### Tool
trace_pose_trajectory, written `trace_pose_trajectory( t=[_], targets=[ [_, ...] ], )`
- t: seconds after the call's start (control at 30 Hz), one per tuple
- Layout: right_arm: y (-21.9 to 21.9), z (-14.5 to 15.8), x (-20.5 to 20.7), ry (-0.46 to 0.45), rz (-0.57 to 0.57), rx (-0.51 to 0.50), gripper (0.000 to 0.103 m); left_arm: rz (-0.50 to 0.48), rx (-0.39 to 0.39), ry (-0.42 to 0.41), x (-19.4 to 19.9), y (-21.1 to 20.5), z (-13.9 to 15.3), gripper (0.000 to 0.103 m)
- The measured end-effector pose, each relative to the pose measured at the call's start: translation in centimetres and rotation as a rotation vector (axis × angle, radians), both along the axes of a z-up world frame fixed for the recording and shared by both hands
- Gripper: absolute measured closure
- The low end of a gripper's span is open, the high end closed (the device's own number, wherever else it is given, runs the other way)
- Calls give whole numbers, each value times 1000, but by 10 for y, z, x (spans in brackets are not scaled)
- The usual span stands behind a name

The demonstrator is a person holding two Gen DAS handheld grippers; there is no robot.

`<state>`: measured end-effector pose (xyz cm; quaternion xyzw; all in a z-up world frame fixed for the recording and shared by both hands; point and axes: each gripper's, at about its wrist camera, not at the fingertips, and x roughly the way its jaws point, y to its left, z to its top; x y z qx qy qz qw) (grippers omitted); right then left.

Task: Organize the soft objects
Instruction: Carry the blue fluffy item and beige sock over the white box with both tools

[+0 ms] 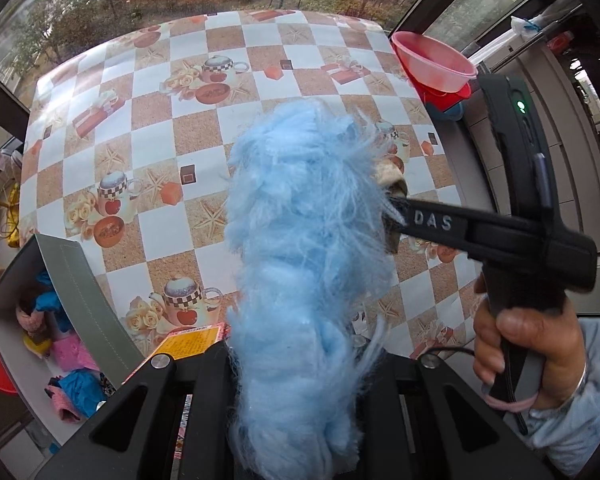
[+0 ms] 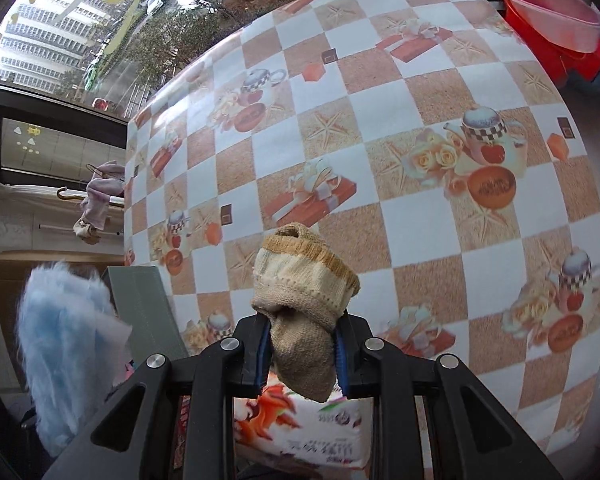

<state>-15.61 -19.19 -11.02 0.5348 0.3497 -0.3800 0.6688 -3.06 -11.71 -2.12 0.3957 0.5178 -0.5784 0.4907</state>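
- The left gripper point(image 1: 300, 364) is pressed together on a fluffy light-blue soft item point(image 1: 304, 248), which stands up between its fingers and hides most of the tips
- The right gripper point(image 2: 302, 354) pinches a rolled beige knit sock point(image 2: 304, 296) with a tan cuff; the sock bulges above the blue-lined pads and hangs a little below them
- In the left wrist view the right gripper reaches in from the right, held by a hand point(image 1: 528, 344) in a pale blue sleeve, its tip just beside the blue fluff with the sock barely showing behind it
- Both grippers are above a table point(image 1: 148, 80) covered in a checked cloth printed with teapots, roses and starfish
- A grey-walled box point(image 1: 80, 292) stands at the near left edge of the table, holding pink, blue and yellow soft pieces point(image 1: 72, 360)
- A printed packet point(image 2: 300, 432) lies near, under the right gripper, and an orange-yellow label point(image 1: 188, 340) shows beside the left one
- A pink plastic basin point(image 1: 436, 64) stacked in a red one sits off the far right corner
- Windows onto trees lie beyond the far edge
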Motion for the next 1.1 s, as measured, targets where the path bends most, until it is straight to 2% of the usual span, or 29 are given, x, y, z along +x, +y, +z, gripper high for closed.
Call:
trace_pose_trajectory(
  t=[0.23, 0.43, 0.7, 1.1],
  targets=[
    [41, 20, 29, 12, -7, -33, 76, 36, -54, 28, 40, 23, 10, 85],
    [75, 37, 71, 37, 50, -62, 76, 107, -92, 45, 83, 52, 22, 85],
    [110, 52, 128, 69, 147, -92, 76, 196, -97, 51, 133, 96, 21, 85],
    [151, 55, 195, 120, 296, -103, 76, 342, -70, 43, 193, 156, 0, 85]
  ],
)
